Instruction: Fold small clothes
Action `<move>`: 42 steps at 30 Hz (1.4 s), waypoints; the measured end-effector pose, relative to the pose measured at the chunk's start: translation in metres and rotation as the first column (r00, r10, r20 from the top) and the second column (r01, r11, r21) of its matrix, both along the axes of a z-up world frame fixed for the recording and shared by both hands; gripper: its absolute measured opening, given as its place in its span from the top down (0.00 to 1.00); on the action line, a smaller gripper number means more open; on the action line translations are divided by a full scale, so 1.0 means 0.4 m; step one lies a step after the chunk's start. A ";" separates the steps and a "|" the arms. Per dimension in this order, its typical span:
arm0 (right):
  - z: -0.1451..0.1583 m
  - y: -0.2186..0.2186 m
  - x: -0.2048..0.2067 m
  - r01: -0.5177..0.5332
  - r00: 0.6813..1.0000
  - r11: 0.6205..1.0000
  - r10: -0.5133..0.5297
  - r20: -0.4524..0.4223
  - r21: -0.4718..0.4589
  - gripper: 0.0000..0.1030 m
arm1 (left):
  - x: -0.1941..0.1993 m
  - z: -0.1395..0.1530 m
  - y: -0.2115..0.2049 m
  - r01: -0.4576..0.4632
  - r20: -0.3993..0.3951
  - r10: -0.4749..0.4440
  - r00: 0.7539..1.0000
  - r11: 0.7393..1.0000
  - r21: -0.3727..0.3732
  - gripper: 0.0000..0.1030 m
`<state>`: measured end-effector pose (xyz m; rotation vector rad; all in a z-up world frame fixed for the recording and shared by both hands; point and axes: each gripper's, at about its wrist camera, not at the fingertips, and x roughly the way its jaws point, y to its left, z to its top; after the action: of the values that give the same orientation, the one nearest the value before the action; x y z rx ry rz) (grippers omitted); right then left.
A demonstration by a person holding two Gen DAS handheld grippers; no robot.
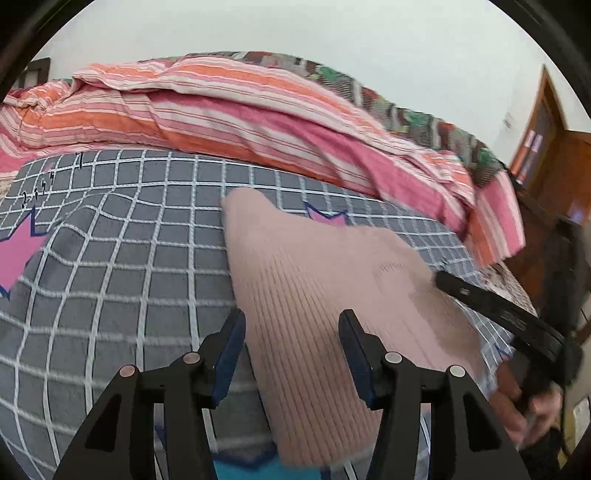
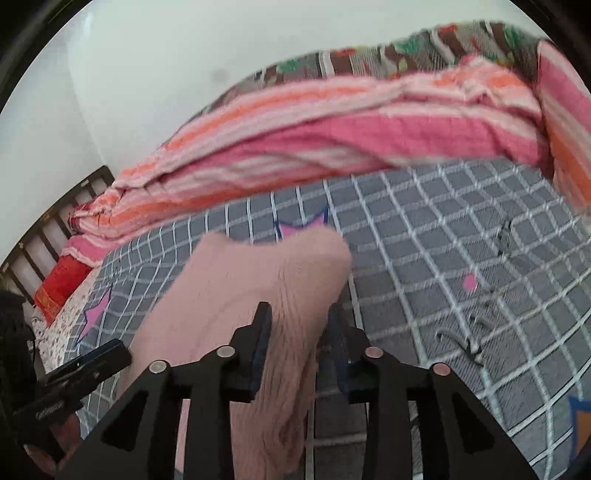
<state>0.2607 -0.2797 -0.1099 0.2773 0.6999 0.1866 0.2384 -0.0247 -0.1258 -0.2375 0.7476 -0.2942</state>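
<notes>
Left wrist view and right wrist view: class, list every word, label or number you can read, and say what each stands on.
None can be read for certain.
Pink ribbed garment: faint pale print near its right edge, too blurred.
Grey checked bedsheet: small black marks near its far left corner, illegible.
Left gripper's finger, seen in the right wrist view: tiny lettering, too blurred.

Bed covered by grey grid-pattern sheet [image 1: 122,258]; striped pink-orange quilt [image 1: 221,118] bunched behind. Pale wall [image 1: 332,33]. Wooden door [image 1: 546,140] at right.
</notes>
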 end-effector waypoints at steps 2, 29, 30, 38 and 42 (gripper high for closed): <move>-0.005 0.009 0.017 -0.012 1.000 1.000 0.012 -0.010 -0.007 0.65 | 0.039 -0.014 -0.008 -0.016 -0.040 0.017 0.999 0.999 0.030 0.51; -0.131 0.028 0.052 -0.034 0.998 0.994 0.028 -0.060 -0.103 0.52 | 0.038 -0.096 -0.049 -0.050 0.058 0.042 0.997 0.990 0.132 0.39; -0.131 0.028 0.051 -0.035 0.998 0.994 0.029 -0.059 -0.103 0.52 | 0.038 -0.098 -0.045 -0.050 0.057 0.044 0.997 0.991 0.121 0.38; -0.132 0.025 0.046 -0.033 0.998 0.995 0.029 -0.050 -0.092 0.51 | 0.075 -0.085 0.027 0.004 -0.022 -0.006 1.000 0.996 -0.087 0.40; -0.133 0.022 0.046 -0.033 0.999 0.996 0.029 -0.046 -0.079 0.51 | 0.130 -0.067 0.011 0.022 -0.039 -0.023 0.999 0.999 -0.026 0.41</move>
<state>0.2789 -0.2708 -0.1632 0.1944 0.7546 0.1820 0.2903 -0.0203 -0.1527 -0.2602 0.7861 -0.3211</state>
